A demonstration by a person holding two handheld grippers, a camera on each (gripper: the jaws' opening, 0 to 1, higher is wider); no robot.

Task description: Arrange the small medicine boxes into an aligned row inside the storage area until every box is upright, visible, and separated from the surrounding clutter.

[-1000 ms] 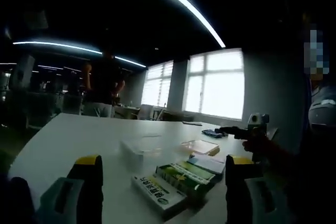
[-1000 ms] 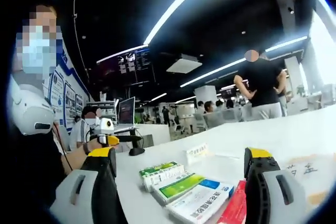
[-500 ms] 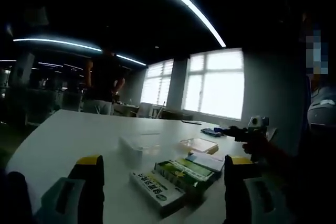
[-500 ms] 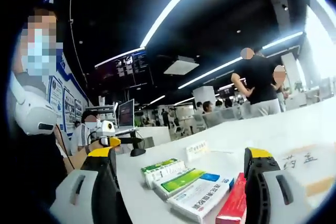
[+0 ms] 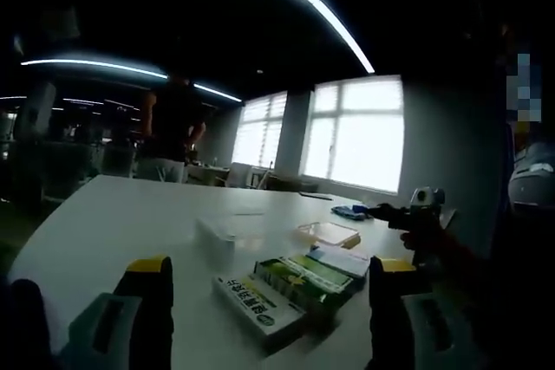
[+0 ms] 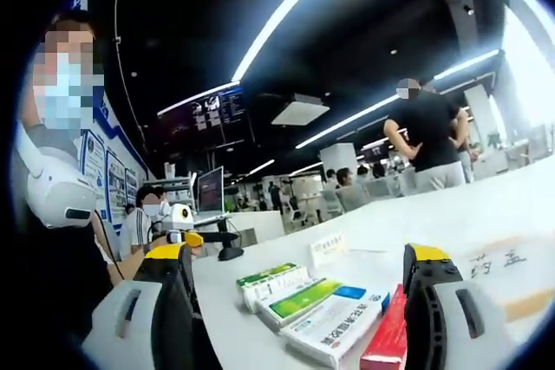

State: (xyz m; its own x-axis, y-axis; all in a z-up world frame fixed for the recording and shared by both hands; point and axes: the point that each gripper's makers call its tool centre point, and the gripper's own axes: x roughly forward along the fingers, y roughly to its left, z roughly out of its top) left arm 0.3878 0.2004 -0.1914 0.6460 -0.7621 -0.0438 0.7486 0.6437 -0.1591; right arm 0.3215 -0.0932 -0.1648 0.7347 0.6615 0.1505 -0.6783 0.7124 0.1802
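Green-and-white medicine boxes (image 6: 303,305) lying flat

Dim, underexposed left gripper view against blown-out windows (image 5: 354,134); brighter right gripper view, fisheye-curved ceiling strip lights (image 6: 286,8).

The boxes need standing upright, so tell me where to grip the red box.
Take the red box across its long narrow faces, near the end facing the right gripper. It lies flat at the edge of the cluster, its red side exposed, with the white box against the other side.

Both tongs (image 5: 267,279) (image 6: 299,270) gaping, empty.
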